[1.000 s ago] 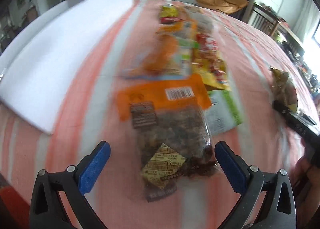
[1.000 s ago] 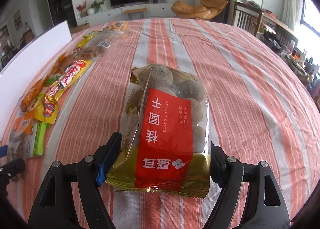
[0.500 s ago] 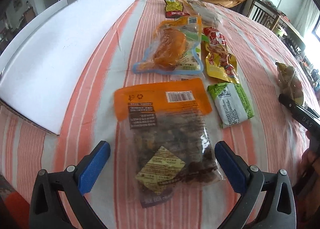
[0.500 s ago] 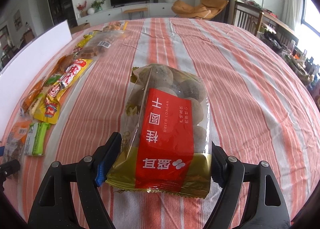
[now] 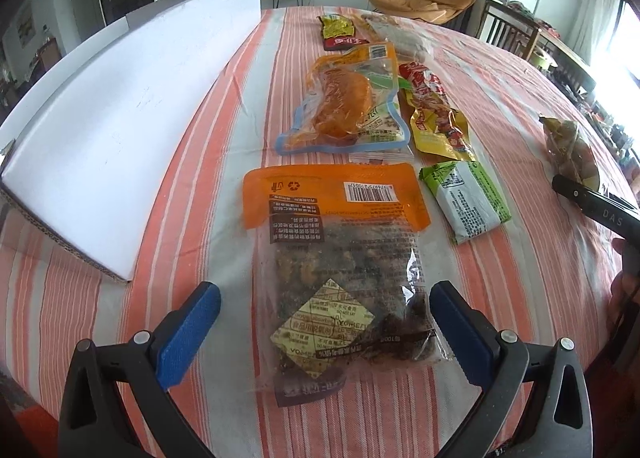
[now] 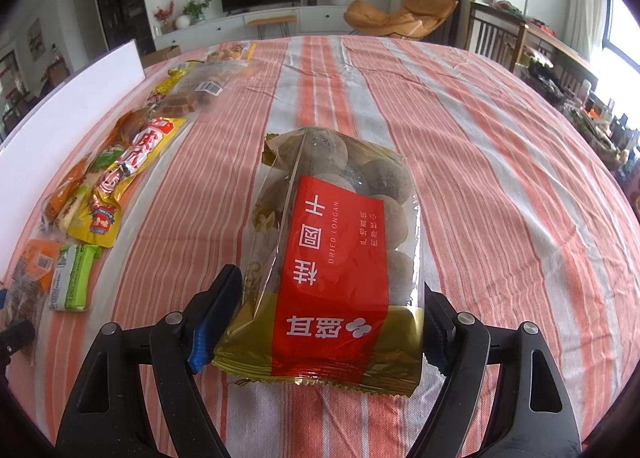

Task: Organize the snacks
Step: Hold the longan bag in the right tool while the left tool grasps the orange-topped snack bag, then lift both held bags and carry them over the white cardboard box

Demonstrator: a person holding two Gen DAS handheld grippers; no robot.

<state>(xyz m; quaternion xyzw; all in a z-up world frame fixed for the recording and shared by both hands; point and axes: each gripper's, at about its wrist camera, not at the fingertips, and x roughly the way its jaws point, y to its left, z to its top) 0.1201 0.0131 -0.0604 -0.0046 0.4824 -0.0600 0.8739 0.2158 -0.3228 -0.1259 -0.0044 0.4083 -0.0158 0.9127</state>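
Note:
My left gripper [image 5: 324, 334] stands open over the striped tablecloth. A clear bag of dark snack with an orange top [image 5: 340, 258] lies flat between its blue pads, with a gap on the left side. My right gripper [image 6: 324, 322] is shut on a dried longan bag [image 6: 340, 242] with a red label. Both pads touch the bag's lower sides, and the bag rests on the cloth. In the left wrist view the right gripper [image 5: 592, 206] and the longan bag [image 5: 572, 146] show at the far right.
Several snack packs lie in a row behind the orange-topped bag: a green pack [image 5: 468, 198], a yellow and red pack [image 5: 436, 114], an orange meat pack [image 5: 344, 106]. A white board [image 5: 120, 118] lies along the left. Chairs stand beyond the table.
The left wrist view was blurred a second ago and is now steady, with the orange-topped bag still between the fingers. The right gripper's fingers stand very slightly wider; the longan bag has not moved.

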